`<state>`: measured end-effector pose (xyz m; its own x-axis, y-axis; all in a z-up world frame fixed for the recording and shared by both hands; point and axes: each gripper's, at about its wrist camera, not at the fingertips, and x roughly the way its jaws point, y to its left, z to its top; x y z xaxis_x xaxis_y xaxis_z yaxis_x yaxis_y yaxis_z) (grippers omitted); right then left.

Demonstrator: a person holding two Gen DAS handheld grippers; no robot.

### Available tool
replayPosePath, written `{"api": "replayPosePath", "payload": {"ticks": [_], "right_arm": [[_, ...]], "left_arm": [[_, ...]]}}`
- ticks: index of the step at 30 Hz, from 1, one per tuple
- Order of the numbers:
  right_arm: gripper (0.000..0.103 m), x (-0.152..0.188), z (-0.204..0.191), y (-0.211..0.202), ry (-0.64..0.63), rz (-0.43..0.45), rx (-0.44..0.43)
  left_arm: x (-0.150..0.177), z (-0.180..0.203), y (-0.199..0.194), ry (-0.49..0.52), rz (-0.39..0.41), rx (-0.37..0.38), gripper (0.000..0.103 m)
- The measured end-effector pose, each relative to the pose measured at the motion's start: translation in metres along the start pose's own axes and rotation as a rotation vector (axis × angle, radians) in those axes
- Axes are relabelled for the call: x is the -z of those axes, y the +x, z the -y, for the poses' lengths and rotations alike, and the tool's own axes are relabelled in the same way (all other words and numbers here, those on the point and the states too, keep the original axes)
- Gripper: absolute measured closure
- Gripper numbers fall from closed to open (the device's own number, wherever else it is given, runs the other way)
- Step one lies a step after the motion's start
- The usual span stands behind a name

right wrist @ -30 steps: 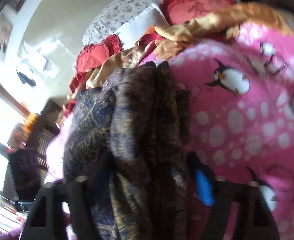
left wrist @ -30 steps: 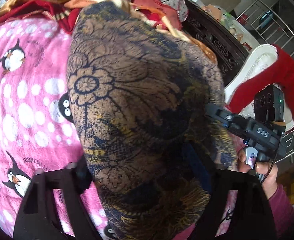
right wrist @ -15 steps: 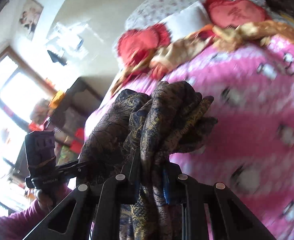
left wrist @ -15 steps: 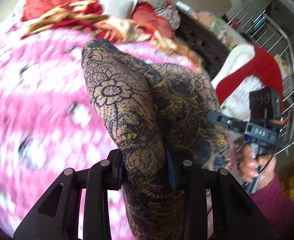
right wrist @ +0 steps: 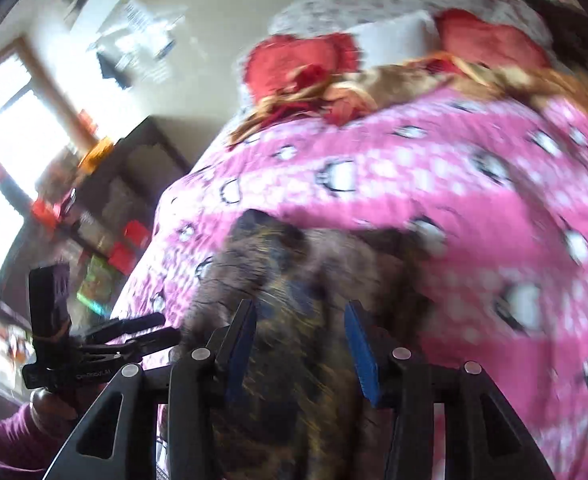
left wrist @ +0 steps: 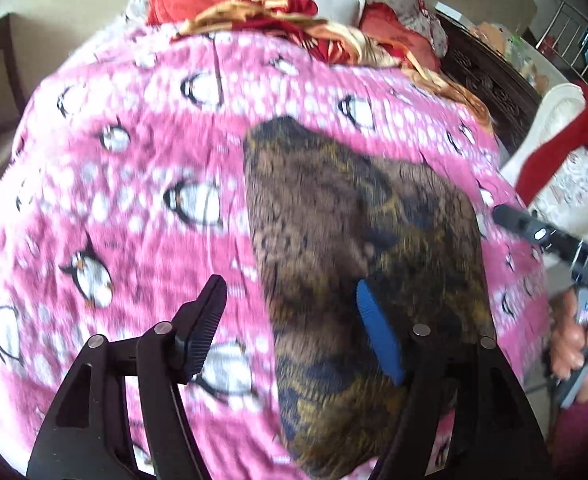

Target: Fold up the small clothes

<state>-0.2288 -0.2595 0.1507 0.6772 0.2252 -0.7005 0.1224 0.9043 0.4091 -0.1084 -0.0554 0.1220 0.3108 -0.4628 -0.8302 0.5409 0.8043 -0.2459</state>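
Both sets of jaws have just been opening. Half a second ago each was clamped on the cloth (left wrist: 358, 264); now the left gripper (left wrist: 294, 328) stands wide, with its left pad over the blanket (left wrist: 142, 216) and its blue pad over the cloth but not pressing it. The right gripper (right wrist: 298, 344) stands at a moderate gap with the cloth lying beneath and between the pads, not pinched. The cloth has come down from its raised, bunched hold and now rests on the blanket of the bed as a dark patterned mass, near the right-hand edge in the left view.

Judgement: the release marks the end of one fold or a lay-down step. The cloth looks rumpled and not yet squared, so further folds probably remain.

Left view: shows the full outline of the cloth, its lobed far edge, and the right gripper (left wrist: 554, 240) and the right hand (left wrist: 574, 340) beside it.

Right view: shows the left gripper (right wrist: 134, 332) just beside the cloth (right wrist: 294, 288) at its left edge, and the window side of the room. Both views are motion-blurred.
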Motion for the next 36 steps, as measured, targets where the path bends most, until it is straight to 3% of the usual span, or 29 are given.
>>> {"api": "replayPosePath", "payload": {"ticks": [2,6,9,14,18,22,24,27,32,36], "right_arm": [[0.059,-0.003,-0.010,0.023,-0.025,-0.027,0.035],[0.061,-0.002,0.010,0.076,-0.055,-0.095,0.302],[0.061,0.000,0.034,0.078,0.049,-0.088,0.244],[0.059,0.005,0.011,0.044,-0.020,-0.073,0.216],[0.055,0.030,-0.017,0.026,-0.077,-0.086,0.179],[0.054,0.058,-0.022,0.037,-0.116,-0.152,0.271],[0.054,0.071,-0.013,0.046,-0.074,-0.181,0.300],[0.054,0.075,-0.007,0.040,-0.008,-0.145,0.289],[0.053,0.077,-0.027,0.002,-0.023,-0.054,0.310],[0.035,0.073,-0.047,-0.028,-0.047,0.040,0.355]], "left_arm": [[0.000,0.010,0.008,0.016,0.001,-0.031,0.035],[-0.004,0.013,0.036,0.037,-0.041,-0.066,0.035],[0.004,0.012,0.041,0.037,-0.030,-0.089,0.035],[0.005,0.016,0.037,0.035,-0.017,-0.098,0.035],[0.008,0.024,0.026,0.072,0.021,-0.144,0.035],[0.013,0.029,0.013,0.078,0.056,-0.145,0.035],[0.016,0.032,0.007,0.078,0.065,-0.150,0.035],[0.020,0.035,-0.002,0.084,0.083,-0.161,0.035],[0.026,0.039,-0.020,0.079,0.120,-0.173,0.035],[0.029,0.042,-0.033,0.074,0.144,-0.182,0.035]]}}
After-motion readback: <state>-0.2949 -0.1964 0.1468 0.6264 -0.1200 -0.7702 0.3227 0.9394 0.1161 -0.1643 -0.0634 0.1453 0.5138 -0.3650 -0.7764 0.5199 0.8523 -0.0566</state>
